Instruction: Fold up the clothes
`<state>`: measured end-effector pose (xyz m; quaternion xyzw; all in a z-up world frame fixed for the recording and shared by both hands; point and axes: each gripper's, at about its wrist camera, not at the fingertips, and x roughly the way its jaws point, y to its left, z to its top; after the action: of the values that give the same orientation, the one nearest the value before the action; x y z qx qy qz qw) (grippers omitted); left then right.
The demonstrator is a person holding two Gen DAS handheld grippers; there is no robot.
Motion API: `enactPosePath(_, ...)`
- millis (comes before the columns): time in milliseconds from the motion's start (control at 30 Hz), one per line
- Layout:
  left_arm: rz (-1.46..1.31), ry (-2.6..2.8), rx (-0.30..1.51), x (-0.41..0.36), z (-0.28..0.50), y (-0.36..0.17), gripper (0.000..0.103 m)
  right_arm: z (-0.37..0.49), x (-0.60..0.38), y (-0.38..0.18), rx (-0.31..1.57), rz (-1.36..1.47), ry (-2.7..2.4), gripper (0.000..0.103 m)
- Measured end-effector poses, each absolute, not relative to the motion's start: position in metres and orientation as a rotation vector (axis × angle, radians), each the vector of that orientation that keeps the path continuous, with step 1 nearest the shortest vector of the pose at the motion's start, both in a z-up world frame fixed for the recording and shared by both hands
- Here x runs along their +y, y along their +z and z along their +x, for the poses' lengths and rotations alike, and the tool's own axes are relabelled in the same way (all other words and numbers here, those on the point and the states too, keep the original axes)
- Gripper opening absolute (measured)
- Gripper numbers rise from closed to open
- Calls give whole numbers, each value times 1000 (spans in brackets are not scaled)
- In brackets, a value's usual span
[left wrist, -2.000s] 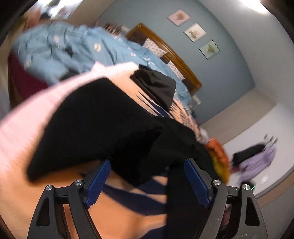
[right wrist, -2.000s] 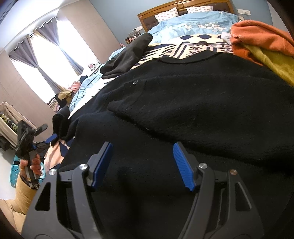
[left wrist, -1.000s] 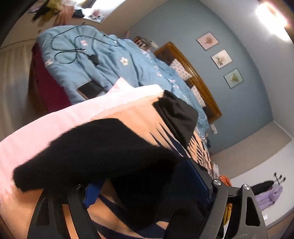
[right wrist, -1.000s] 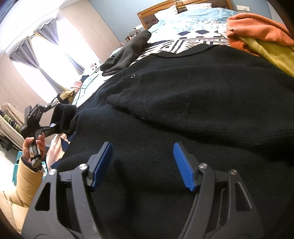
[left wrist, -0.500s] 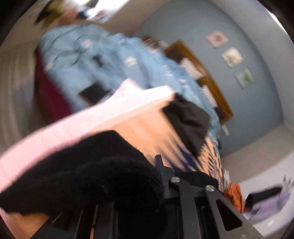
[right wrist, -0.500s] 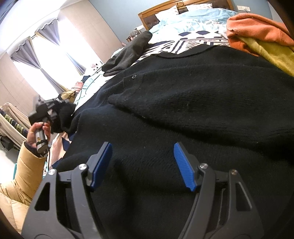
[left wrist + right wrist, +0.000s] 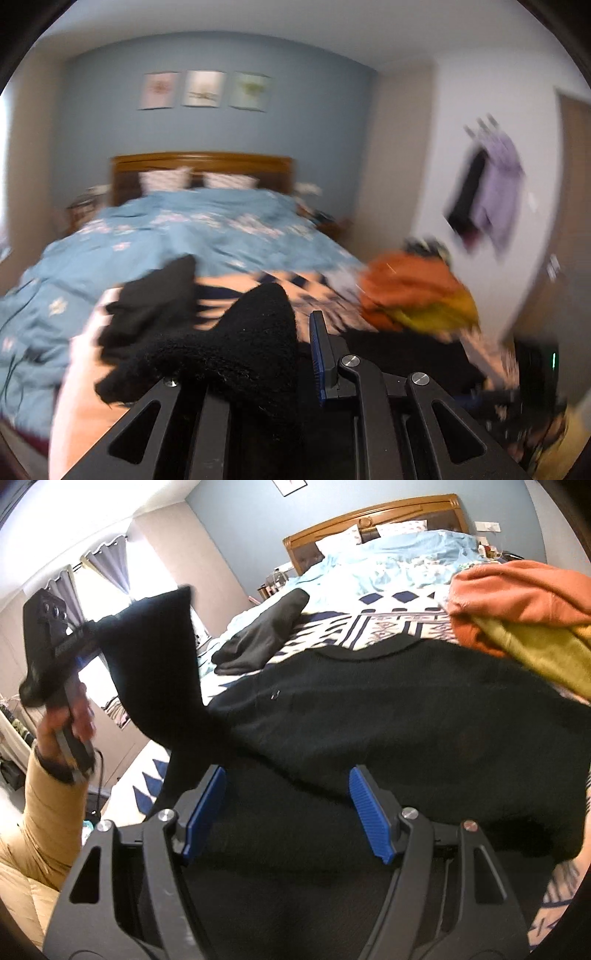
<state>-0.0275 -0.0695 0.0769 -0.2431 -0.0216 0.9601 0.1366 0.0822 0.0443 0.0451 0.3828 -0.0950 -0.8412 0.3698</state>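
Sleeve (image 7: 159, 657) of my black sweater (image 7: 388, 720) hangs clamped in my left gripper (image 7: 79, 646), seen only from the right wrist; right gripper (image 7: 288, 808) gapes empty.

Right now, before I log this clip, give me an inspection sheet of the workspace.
Surface: bed, patterned blanket over a blue duvet.
Job's things: black sweater spread flat; its sleeve lifted.
Clutter: orange and yellow garments piled beside it; dark garment behind.
Grippers: left gripper shut on the sleeve; right gripper open above the sweater.
Cables: thin black cable on the duvet.
Surroundings: headboard, three pictures, curtains.
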Motion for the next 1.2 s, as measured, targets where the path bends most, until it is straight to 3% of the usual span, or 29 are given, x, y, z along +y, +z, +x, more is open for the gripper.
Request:
enactPosePath(133,-852,2696,111,-15,-41,25,15,71,49,53,-272,981,-2157,71)
enactPosePath(233,-975,2657,257,17,-45,-16,23,62,52,52,-304,1012,-2155,71)
enactPosePath(267,-1004,2644,305,24,-42,-27,35,58,52,50,-329,1030,-2138,71)
enactPosePath(300,-1032,2626,346,30,-38,-36,55,55,52,48,-340,1042,-2133,71)
enactPosePath(367,-1058,2599,431,39,-25,-47,78,50,49,45,-318,1072,-2149,71)
enactPosePath(433,-997,2607,536,42,-1,-47,84,49,42,44,-260,1085,-2171,71)
enactPosePath(500,-965,2619,594,38,22,-44,86,47,32,45,-188,1090,-2186,71)
enactPosePath(733,-927,2686,401,-38,80,-31,86,54,-32,50,80,1026,-2145,71)
enactPosePath(833,-940,2733,312,-69,93,-27,86,65,-69,43,266,990,-2139,84)
enactPosePath(1033,-1012,2810,267,-103,96,-34,86,78,-133,27,642,897,-2161,85)
enactPosePath(1067,-1031,2809,260,-105,92,-37,86,77,-140,24,708,876,-2181,80)
enactPosePath(1133,-1077,2800,243,-106,80,-45,86,62,-138,22,657,932,-2170,40)
enactPosePath(1167,-1106,2793,248,-105,74,-49,86,54,-136,22,630,960,-2163,9)
enactPosePath(1200,-1135,2787,257,-104,68,-54,86,46,-135,21,604,988,-2157,9)
